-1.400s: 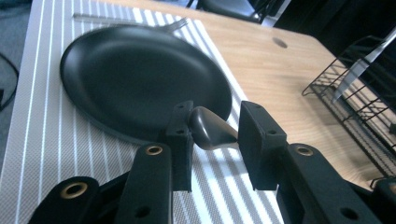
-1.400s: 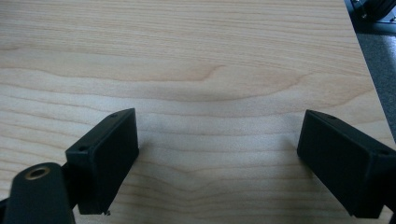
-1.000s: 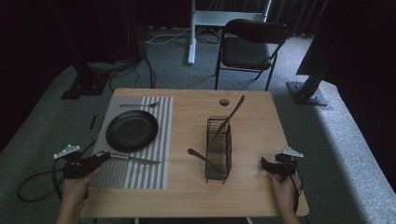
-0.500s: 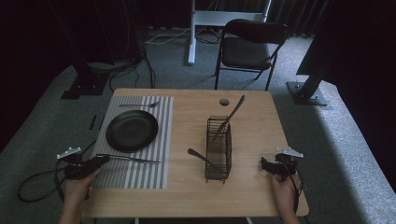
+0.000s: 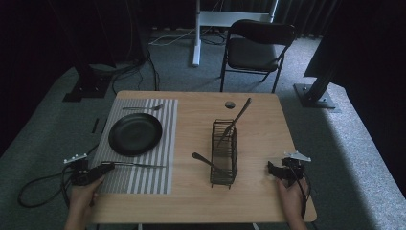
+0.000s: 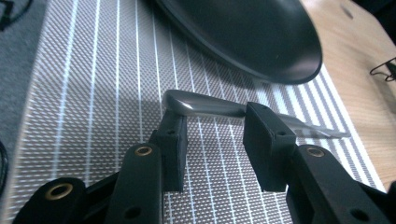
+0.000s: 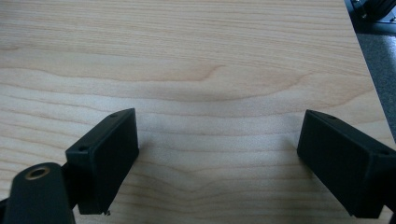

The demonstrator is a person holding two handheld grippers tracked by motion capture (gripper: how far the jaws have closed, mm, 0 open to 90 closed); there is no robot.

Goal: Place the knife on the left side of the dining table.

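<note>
- High view shows a wooden tabletop [image 5: 258,201] being set for a meal.
- A striped mat [image 5: 143,177] lies on its left side to mark one eating place.
- A black plate [image 5: 135,134] sits in the middle of the mat, leaving room for cutlery around it.
- A wire rack [image 5: 224,153] stands mid-table and holds the spare cutlery.
- The right tool [image 5: 274,170] rests on bare wood with its jaws wide apart and nothing in them. It looks like it is waiting.
- The left tool [image 5: 107,166] is low over the near edge of the mat, jaws partly open. The handle lies across their tips, but I cannot tell if they squeeze it.
- The knife [image 5: 143,166] lies just beside the plate, on the side nearest the person.
- A fork [image 5: 141,108] lies beyond the plate.
</note>
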